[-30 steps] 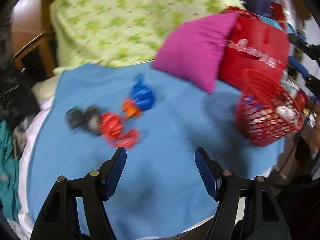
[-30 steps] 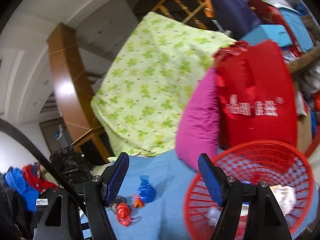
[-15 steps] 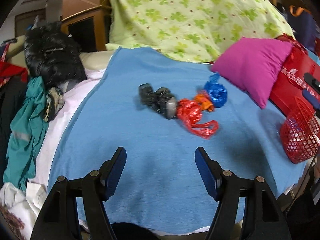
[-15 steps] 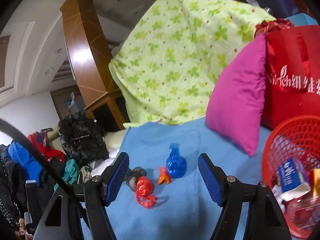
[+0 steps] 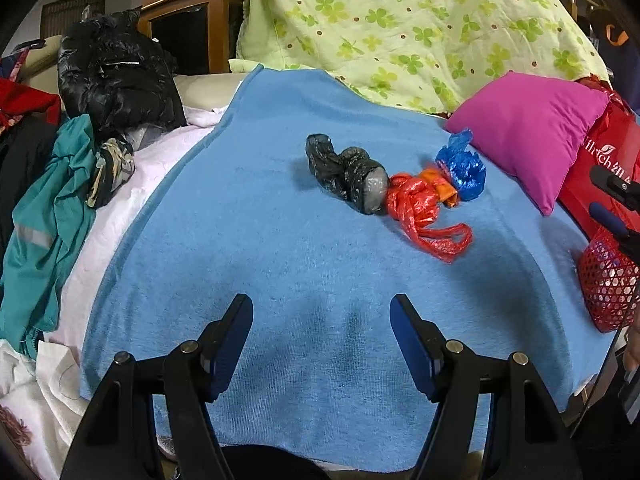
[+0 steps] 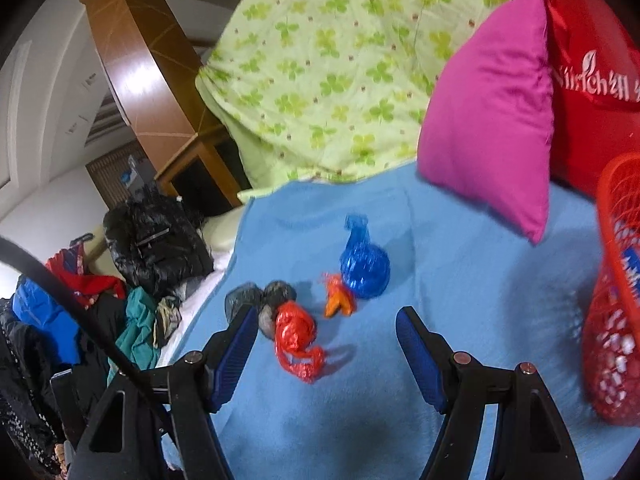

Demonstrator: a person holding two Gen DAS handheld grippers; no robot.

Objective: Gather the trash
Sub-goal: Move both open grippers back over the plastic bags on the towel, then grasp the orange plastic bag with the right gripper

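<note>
Left tool [image 5: 321, 316]: its two black arms with blue pads stand spread, nothing between them, tilted down over the near part of the blanket.
Right tool [image 6: 326, 330]: spread likewise and empty; it points lower across the bed toward the trash. Its tip also shows at the right edge of the left view [image 5: 608, 200], beside the basket.
Bed cover: a blue fleece blanket [image 5: 280, 240], soft and napped, spread flat; the tools' shadows fall on its near half.
Trash, nearest piece: a crumpled red plastic bag [image 5: 416, 208] with a loose looped handle trailing toward the viewer.
Trash, left of it: a knotted black plastic bag [image 5: 344, 172], lumpy and glossy, touching the red one.
Trash, behind the red: a small orange plastic scrap [image 5: 442, 186], wedged between the red bag and a tied blue plastic bag [image 5: 462, 168], round with a twisted neck.
Trash, overall: all four lie in a touching row at mid-blanket, well ahead of both tools, with open blanket in between.
Basket: a red plastic mesh basket [image 6: 612, 300] at the blanket's right edge, some packaging already inside.
Left side: a heap of clothes on pale bedding, with a teal garment [image 5: 44, 216] and a shiny black padded jacket [image 5: 116, 76] on top.
Right side, farther: a magenta square cushion [image 5: 532, 128] leaning on a red fabric bag with white lettering [image 6: 592, 92].
Back: a pale green quilt printed with clovers [image 5: 400, 28], draped high; a wooden cabinet [image 6: 136, 76] stands beyond it.
</note>
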